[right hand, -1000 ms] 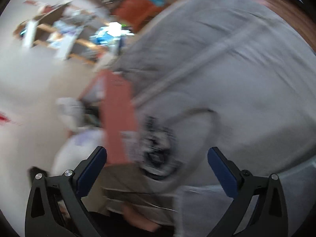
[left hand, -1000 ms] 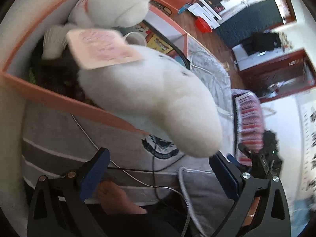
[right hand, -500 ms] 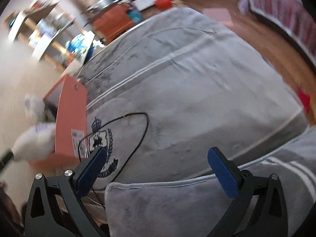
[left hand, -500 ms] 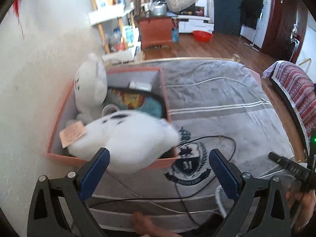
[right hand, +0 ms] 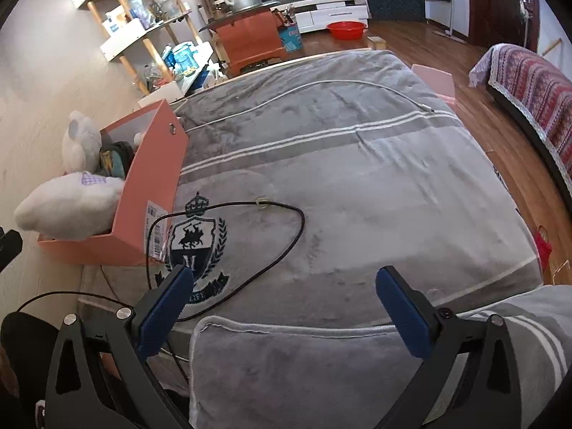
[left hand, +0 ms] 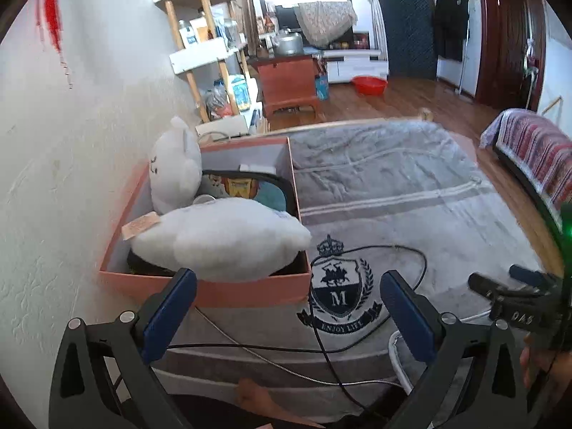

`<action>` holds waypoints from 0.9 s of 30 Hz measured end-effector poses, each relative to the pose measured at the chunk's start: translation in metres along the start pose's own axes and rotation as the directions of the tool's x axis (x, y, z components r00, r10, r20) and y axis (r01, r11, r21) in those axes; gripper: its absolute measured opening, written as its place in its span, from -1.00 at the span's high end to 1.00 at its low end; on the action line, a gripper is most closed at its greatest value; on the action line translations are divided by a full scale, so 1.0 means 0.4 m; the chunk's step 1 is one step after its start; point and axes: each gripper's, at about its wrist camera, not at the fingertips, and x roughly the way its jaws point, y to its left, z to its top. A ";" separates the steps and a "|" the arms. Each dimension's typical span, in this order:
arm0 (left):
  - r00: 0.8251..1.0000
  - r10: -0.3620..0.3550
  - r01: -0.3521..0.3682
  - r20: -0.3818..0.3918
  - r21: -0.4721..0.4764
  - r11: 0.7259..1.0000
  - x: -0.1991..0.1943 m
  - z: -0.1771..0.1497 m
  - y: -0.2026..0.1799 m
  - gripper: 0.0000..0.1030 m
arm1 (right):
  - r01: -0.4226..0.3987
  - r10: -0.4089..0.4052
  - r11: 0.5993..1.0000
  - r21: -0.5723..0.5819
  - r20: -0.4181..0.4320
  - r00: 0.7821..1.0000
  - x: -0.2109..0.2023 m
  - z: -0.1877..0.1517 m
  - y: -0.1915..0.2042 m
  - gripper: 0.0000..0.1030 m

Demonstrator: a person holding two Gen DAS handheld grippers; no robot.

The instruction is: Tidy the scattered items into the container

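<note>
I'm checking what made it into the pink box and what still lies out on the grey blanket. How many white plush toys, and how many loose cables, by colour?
White plush toys in the pink box: 2, the upright one and the one lying on top.
Black cables on the blanket: 1.
White cables on the blanket: 1.
Total: 4.

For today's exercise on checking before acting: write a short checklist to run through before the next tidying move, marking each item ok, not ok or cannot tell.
1. Left gripper open and empty: ok.
2. Right gripper open and empty: ok.
3. White plush fully inside the pink box: not ok, it bulges over the rim.
4. Blanket free of loose items: not ok, black cable and white cable lie on it.
5. Room left in the box: cannot tell.
</note>
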 end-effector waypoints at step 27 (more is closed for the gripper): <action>0.999 0.036 -0.031 0.017 -0.227 0.973 -0.133 -0.219 0.252 -1.00 | -0.074 0.118 0.935 -0.348 0.108 0.987 -0.220 -0.148 0.374 -0.99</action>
